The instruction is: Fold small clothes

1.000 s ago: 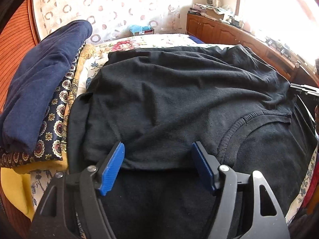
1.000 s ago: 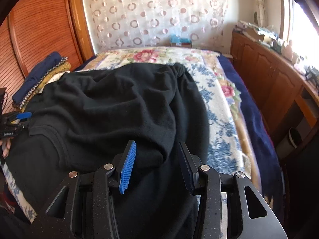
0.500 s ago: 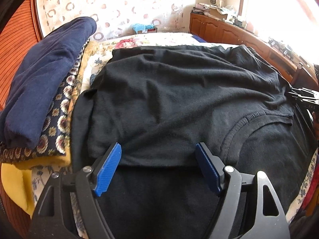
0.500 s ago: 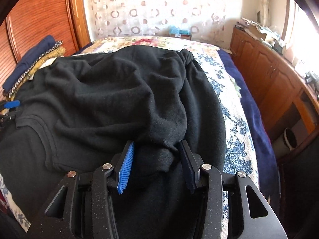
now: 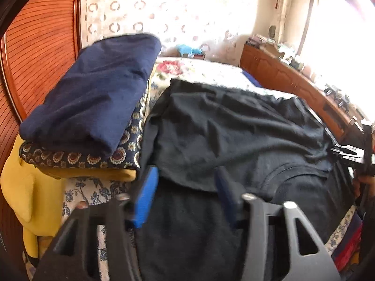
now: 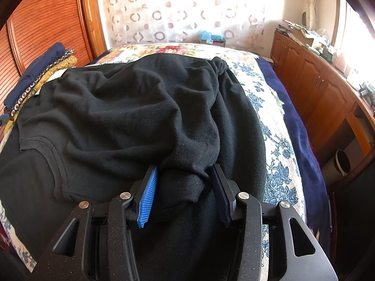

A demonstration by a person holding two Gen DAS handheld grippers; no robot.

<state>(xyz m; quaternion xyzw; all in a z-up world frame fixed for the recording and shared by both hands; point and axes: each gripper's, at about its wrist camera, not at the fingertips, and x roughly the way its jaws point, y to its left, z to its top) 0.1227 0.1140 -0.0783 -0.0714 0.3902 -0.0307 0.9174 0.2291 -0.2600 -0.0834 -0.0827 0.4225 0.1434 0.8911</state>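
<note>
A black garment (image 5: 234, 135) lies spread on the bed, its upper layer folded back towards me, with the neckline showing. My left gripper (image 5: 186, 175) hovers at the folded layer's near edge. Its jaws are closing, the flat cloth edge lies between them, and the pads do not press it. The left wrist view is blurred by motion. My right gripper (image 6: 185, 167) is shut on a bunched fold of the black garment (image 6: 117, 117) at its right side. The right gripper (image 5: 351, 152) also shows at the left wrist view's right edge.
A stack of folded clothes stands left of the garment: a navy piece (image 5: 93, 98) on a patterned one (image 5: 77, 158) on a yellow one (image 5: 30, 187). The floral bedcover (image 6: 269, 107) shows on the right. Wooden cabinets (image 6: 316, 89) line the right wall; slatted wardrobe doors (image 5: 35, 58) stand left.
My left gripper has shifted left towards the clothes stack and risen a little, and its jaws have narrowed. The right gripper keeps the same bunched fold and has barely moved.
</note>
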